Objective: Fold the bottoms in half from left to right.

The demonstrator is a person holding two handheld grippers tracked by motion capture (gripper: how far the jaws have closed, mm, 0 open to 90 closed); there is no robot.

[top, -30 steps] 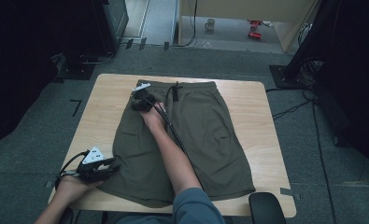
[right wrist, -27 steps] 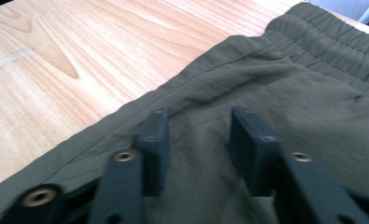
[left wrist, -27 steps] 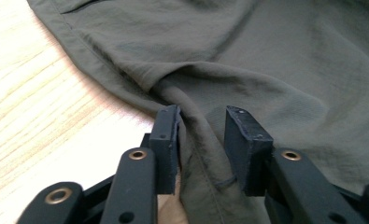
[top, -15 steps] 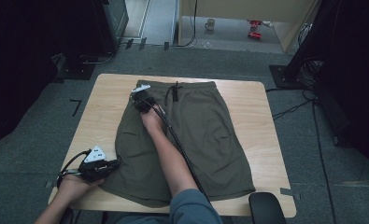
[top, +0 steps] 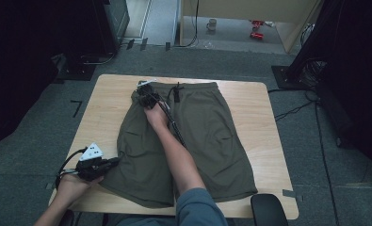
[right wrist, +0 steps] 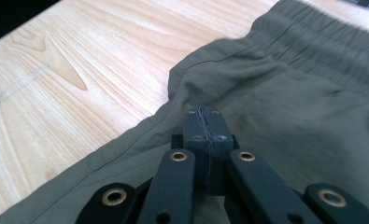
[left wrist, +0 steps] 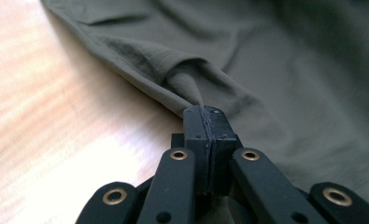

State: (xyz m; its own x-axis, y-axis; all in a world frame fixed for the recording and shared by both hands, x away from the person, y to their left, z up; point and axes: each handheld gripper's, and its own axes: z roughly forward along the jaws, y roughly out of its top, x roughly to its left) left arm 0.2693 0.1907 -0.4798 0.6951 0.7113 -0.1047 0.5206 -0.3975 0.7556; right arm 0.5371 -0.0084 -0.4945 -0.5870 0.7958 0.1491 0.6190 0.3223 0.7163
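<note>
left claw [left wrist: 204,114]: pinching shorts [top: 207,127] hem | right claw [right wrist: 204,116]: apparently pinching waistband-side edge

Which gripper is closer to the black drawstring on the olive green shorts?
The right gripper, clamped on the waistband corner just left of the black drawstring. The left gripper pinches the leg hem of the olive green shorts at the table's near edge.

My left black two-jaw tool [top: 112,161] low near body, jaws just closed, pinched; right black two-jaw tool [top: 144,93] stretched forward on outstretched arm, jaws likewise just clamped.
</note>
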